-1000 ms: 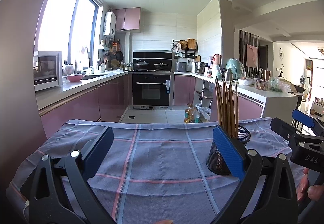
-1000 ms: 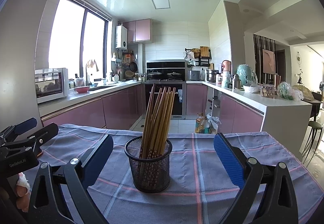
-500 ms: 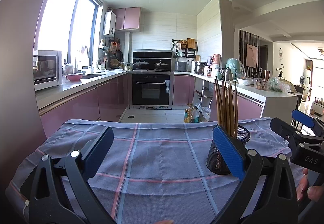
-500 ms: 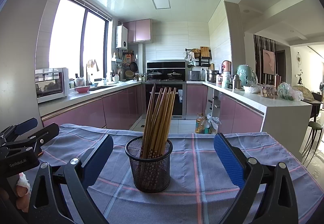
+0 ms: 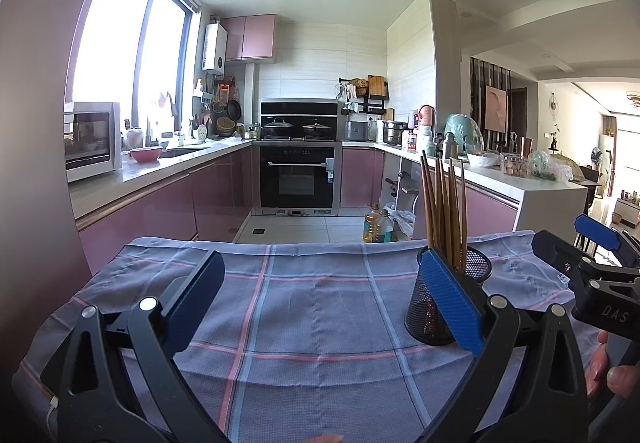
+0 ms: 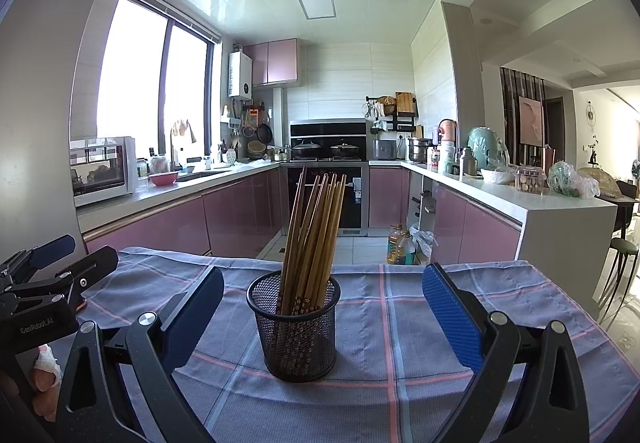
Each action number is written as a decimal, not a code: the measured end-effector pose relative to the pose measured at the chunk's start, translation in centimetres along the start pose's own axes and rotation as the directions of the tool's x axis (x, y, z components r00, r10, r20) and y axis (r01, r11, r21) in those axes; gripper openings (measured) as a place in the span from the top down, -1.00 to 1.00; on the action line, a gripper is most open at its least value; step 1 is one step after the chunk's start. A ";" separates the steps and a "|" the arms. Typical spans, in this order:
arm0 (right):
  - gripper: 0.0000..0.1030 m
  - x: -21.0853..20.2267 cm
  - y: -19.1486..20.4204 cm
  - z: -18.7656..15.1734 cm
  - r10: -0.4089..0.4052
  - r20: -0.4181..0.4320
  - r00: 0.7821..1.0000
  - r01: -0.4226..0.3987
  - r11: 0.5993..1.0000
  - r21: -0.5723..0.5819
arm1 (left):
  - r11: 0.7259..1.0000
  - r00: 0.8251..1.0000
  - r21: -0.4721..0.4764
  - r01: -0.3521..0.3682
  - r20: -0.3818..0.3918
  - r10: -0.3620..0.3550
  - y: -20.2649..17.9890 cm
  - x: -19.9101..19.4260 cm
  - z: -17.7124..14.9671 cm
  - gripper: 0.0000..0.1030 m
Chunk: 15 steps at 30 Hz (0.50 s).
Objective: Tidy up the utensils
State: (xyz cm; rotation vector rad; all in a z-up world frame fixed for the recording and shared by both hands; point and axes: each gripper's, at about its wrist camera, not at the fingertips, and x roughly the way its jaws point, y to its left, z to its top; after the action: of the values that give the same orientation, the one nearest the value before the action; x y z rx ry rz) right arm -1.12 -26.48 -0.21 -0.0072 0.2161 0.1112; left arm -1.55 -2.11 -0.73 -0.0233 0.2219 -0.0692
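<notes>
Left wrist view: left tool (image 5: 324, 299), jaws wide and empty, over the checked cloth (image 5: 320, 307) on the table; mesh holder (image 5: 440, 307) at 3 o'clock, chopsticks (image 5: 444, 211) upright, tips down.

Right wrist view: right tool (image 6: 322, 319), jaws wide, flanks the holder; chopsticks lean toward 1 o'clock.

A U-shaped kitchen with pink cabinets (image 6: 240, 219) and pale counters (image 6: 500, 195). A tall window (image 5: 128, 43) on the left floods daylight over a microwave (image 5: 92, 141). A black oven (image 5: 298, 179) sits at the far wall, white tiles (image 5: 288, 227) on the floor, a ceiling panel (image 6: 315, 2) overhead.
</notes>
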 end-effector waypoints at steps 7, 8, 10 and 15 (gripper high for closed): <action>-0.87 0.0 0.0 -0.1 0.000 0.002 1.000 0.000 1.000 0.000 | 1.000 1.000 0.001 0.000 -0.001 0.000 0.0 0.0 0.1 -0.89; -0.87 0.0 0.0 -0.1 -0.001 0.001 1.000 0.001 1.000 0.001 | 1.000 1.000 0.000 0.000 -0.001 0.000 -0.1 0.0 0.1 -0.89; -0.87 0.1 0.1 -0.1 0.000 0.001 1.000 0.000 1.000 0.002 | 1.000 1.000 0.001 0.000 -0.001 0.000 0.0 0.0 0.1 -0.89; -0.87 0.1 0.1 -0.2 -0.001 0.002 1.000 0.001 1.000 0.003 | 1.000 1.000 0.000 0.000 -0.002 0.000 0.0 0.0 0.1 -0.89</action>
State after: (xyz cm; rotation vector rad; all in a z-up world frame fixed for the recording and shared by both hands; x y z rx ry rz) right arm -1.05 -26.38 -0.42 -0.0042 0.2144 0.1103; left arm -1.50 -2.14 -0.63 -0.0230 0.2235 -0.0690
